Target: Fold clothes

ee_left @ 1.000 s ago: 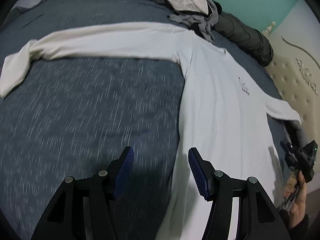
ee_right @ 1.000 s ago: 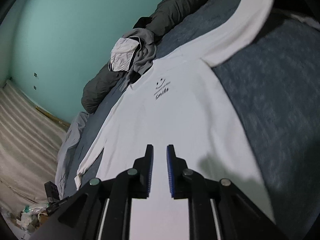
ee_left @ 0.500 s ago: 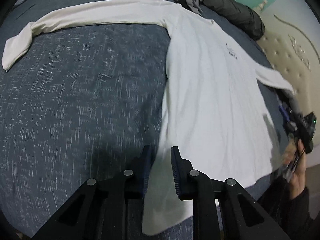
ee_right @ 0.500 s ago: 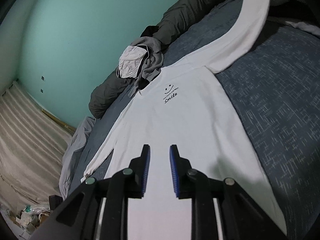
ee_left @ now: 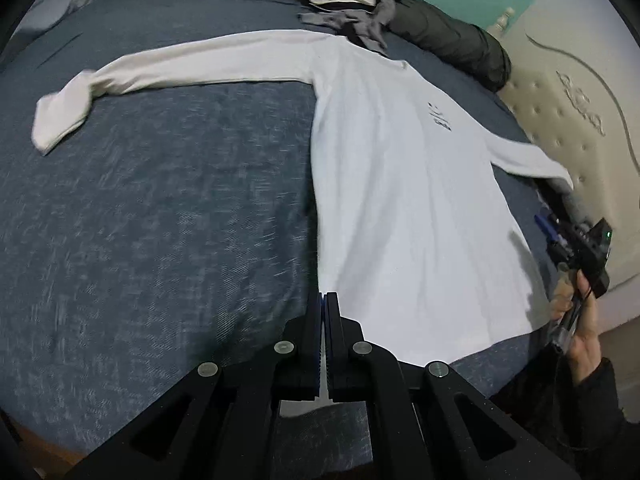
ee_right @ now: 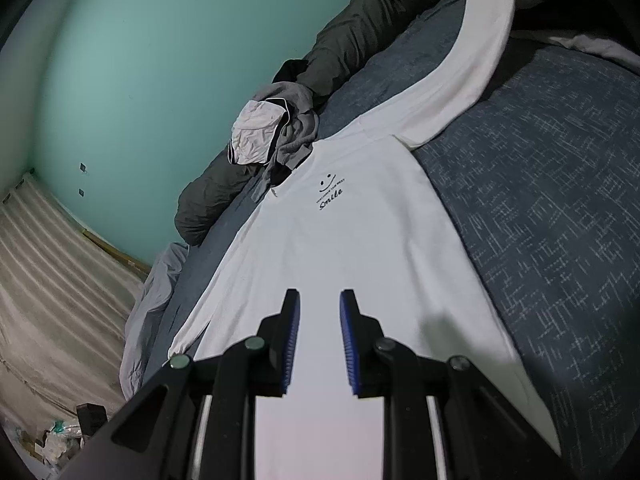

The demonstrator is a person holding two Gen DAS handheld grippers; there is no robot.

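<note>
A white long-sleeved shirt (ee_left: pixel 400 184) with a small black "Smile" print lies flat, front up, on the dark blue bed (ee_left: pixel 160 220), both sleeves spread out. My left gripper (ee_left: pixel 323 300) is shut at the shirt's lower left hem corner; white cloth shows under the fingers. My right gripper (ee_right: pixel 319 312) is partly open just above the shirt (ee_right: pixel 360 248) near its hem, with nothing between the pads. It also shows in the left wrist view (ee_left: pixel 560 232) at the shirt's right edge.
A pile of grey and white clothes (ee_left: pixel 344 0) and a dark rolled duvet (ee_left: pixel 440 32) lie along the far side of the bed. A cream padded headboard (ee_left: pixel 580 120) is on the right. The teal wall (ee_right: pixel 160 80) and the floor (ee_right: pixel 48 300) are beyond the bed.
My left gripper has closed from wide open to shut at the shirt's hem corner. My right gripper has opened a little wider and stayed over the shirt.
</note>
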